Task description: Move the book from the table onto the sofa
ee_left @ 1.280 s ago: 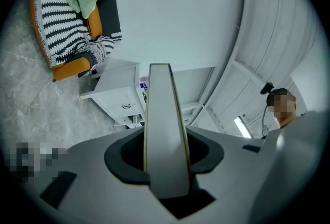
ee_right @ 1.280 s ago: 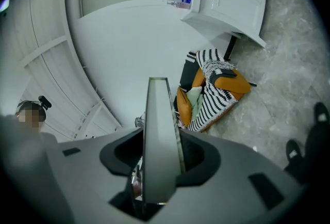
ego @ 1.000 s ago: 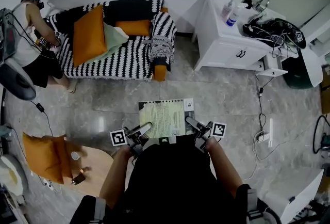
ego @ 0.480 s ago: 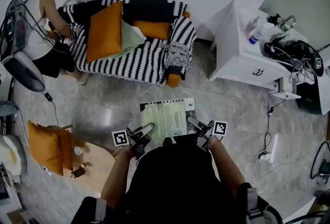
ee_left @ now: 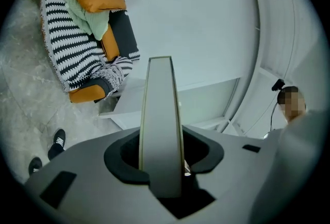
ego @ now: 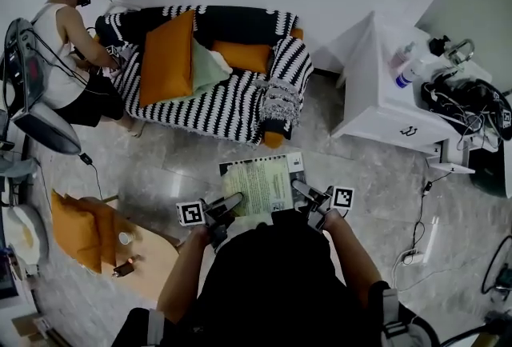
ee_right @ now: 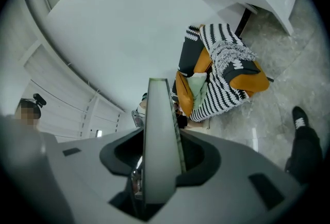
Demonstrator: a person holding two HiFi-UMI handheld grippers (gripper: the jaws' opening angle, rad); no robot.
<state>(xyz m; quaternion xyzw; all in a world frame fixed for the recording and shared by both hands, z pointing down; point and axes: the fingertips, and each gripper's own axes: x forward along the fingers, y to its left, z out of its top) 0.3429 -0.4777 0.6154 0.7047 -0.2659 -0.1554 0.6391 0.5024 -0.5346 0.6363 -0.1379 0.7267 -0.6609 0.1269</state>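
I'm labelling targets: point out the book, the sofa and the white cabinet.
book (ego: 258, 185), head view, middle of cover
sofa (ego: 224, 109), head view, striped seat
white cabinet (ego: 388, 89), head view, bare top

You hold the book (ego: 254, 185) flat and roughly level in front of your body, over the grey floor, its near corners clamped in the left hand-held gripper (ego: 232, 201) and the right hand-held gripper (ego: 298, 189). Its pale green cover faces up, printed with dense text, with a white strip down the right side. The sofa (ego: 210, 103) stands well apart beyond it against the white wall, draped in black-and-white stripes and carrying orange and pale green cushions.
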